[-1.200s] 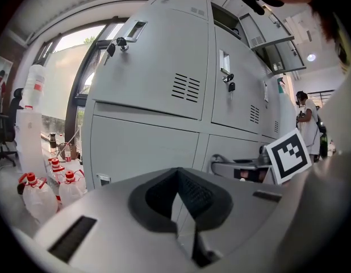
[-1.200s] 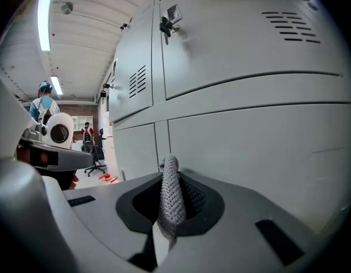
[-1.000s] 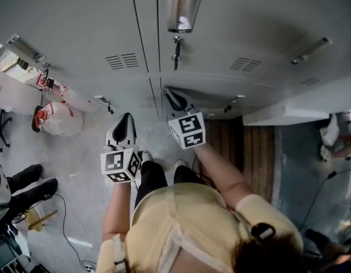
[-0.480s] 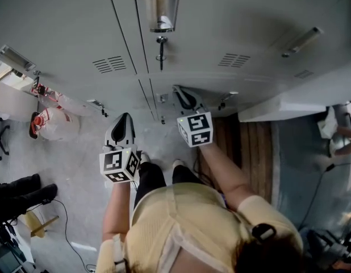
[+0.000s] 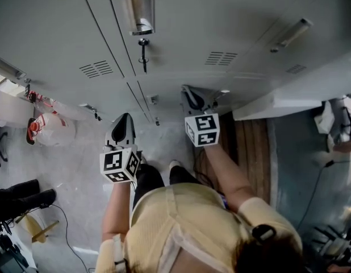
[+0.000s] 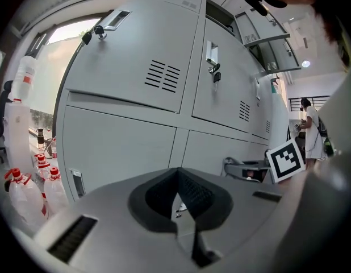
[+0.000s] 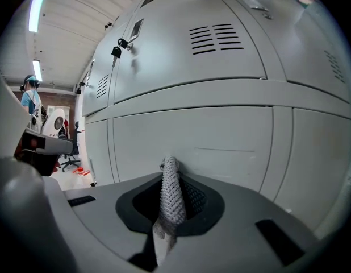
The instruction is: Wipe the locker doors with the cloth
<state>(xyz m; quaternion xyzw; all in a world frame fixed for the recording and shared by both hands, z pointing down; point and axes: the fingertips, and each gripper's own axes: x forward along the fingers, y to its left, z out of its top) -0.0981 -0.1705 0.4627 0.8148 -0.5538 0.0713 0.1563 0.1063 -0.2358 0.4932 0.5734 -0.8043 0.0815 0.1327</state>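
Right claw [image 7: 170, 206] shifted right, seemingly pinching cloth [image 7: 171, 183]

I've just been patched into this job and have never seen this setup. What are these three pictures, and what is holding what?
There is no robot here. A person holds a two-jaw gripper in each hand and stands facing grey lockers. The head view looks steeply down from the person's head, with the left gripper on its left and the right gripper on its right. The marker cubes are parts of the grippers. The other two pictures come from cameras riding on each gripper, looking along its jaws at the locker doors. The right jaws are shut on a white knitted cloth. The left jaws are together and hold nothing. I cannot tell whether the cloth touches a door.
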